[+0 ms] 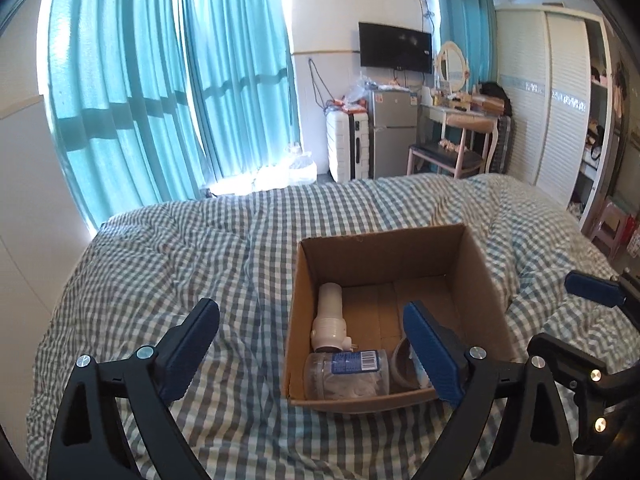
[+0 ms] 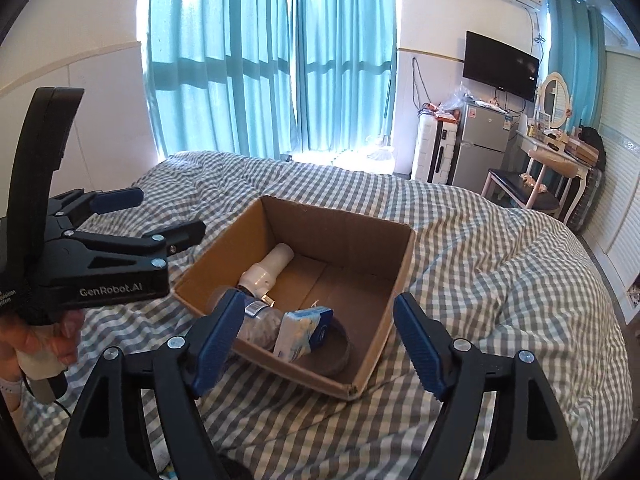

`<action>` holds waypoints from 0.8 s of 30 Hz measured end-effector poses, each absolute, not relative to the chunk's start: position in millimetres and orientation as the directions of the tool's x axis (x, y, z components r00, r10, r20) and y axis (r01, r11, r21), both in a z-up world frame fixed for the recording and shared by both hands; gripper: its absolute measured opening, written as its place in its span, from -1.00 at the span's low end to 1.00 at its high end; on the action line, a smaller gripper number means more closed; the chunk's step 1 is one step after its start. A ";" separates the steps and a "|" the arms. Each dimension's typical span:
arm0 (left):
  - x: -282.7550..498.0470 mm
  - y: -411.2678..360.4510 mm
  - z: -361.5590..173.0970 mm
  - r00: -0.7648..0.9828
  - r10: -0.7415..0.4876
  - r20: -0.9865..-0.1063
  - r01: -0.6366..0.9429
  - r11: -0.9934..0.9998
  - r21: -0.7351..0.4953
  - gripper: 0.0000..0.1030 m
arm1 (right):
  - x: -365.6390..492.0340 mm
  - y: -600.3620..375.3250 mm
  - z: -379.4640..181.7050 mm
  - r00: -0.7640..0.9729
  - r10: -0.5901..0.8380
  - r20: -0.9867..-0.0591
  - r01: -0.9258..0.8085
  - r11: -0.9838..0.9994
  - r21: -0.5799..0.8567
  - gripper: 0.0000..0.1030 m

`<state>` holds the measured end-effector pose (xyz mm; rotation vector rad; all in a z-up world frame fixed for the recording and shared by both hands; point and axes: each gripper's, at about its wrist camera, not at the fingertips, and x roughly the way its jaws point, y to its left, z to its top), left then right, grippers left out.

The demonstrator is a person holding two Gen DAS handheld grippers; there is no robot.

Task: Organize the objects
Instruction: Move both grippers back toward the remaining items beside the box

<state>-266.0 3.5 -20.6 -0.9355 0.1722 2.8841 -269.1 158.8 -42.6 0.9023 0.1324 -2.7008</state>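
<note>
1. My left gripper (image 1: 312,348) and right gripper (image 2: 316,340): both jaws wide apart, holding nothing
2. One cardboard box (image 2: 400,264) on the bed (image 1: 180,264), holding four things: white adapter (image 1: 328,316), clear bottle (image 1: 348,376), blue-white packet (image 2: 304,332), brown disc (image 2: 340,354)

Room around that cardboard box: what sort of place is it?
Most likely a small bedroom or studio flat. The cardboard box sits on a bed with a checked duvet, teal curtains cover a bright window, and a dressing table with an oval mirror stands beside a small fridge.
</note>
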 end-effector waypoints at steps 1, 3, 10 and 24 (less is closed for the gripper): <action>-258.5 3.1 -15.4 -0.810 0.069 -0.583 -0.134 -0.989 0.069 0.90 | -262.4 160.1 -39.0 -0.764 -0.243 -0.597 0.299 -0.954 0.006 0.51; -241.9 4.6 -7.5 -0.815 0.070 -0.575 -0.134 -0.989 0.070 0.91 | -249.4 162.5 -31.2 -0.767 -0.246 -0.593 0.301 -0.954 0.006 0.54; -189.2 11.7 -0.9 -0.800 0.017 -0.600 -0.126 -0.982 0.139 0.94 | -196.6 156.7 -13.6 -0.769 -0.254 -0.587 0.340 -0.940 -0.039 0.57; -119.3 -14.1 -68.7 -0.722 -0.045 -0.691 -0.072 -0.988 0.140 0.94 | -121.2 125.5 -71.5 -0.698 -0.260 -0.667 0.391 -0.919 -0.051 0.57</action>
